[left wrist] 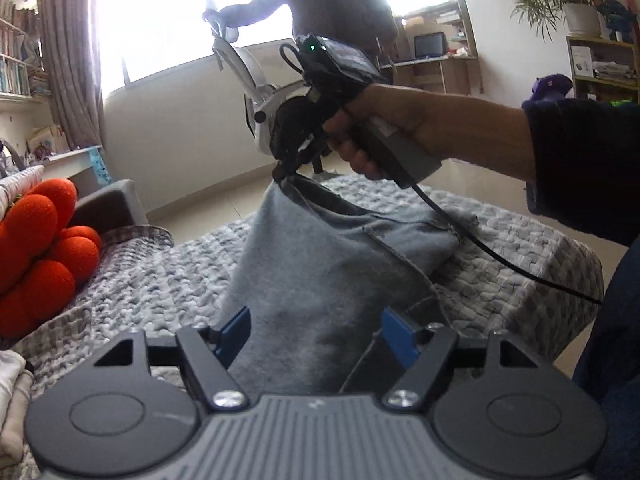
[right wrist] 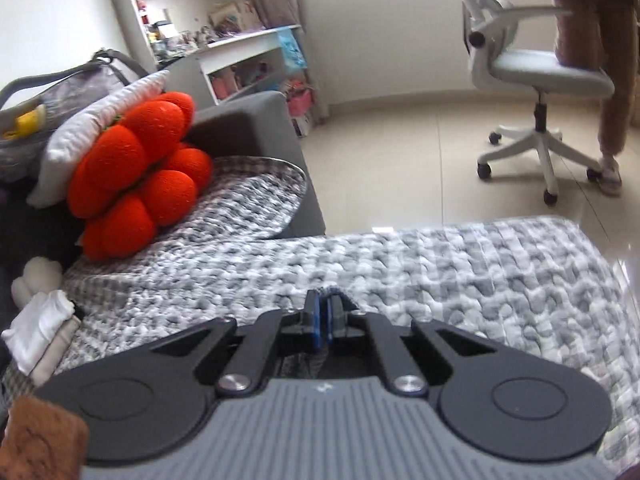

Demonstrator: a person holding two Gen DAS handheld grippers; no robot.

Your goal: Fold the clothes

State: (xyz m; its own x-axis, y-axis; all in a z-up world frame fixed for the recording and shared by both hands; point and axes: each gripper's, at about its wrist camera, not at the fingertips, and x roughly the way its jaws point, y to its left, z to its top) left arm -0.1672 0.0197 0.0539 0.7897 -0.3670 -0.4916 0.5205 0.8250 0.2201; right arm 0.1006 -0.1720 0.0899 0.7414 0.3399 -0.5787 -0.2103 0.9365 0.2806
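The right gripper [right wrist: 325, 314] has its blue pads pressed together on a corner of the grey garment [left wrist: 320, 256], which it holds lifted off the grey-and-white knitted blanket [right wrist: 460, 280]; the left wrist view shows this pinch [left wrist: 282, 172] and the hand [left wrist: 384, 128] around the handle. The left gripper [left wrist: 316, 330] stands wide open, the cloth lying between its fingers [left wrist: 234, 330] without being pressed. An orange bobbled cushion [right wrist: 136, 184] rests against the sofa beside the blanket.
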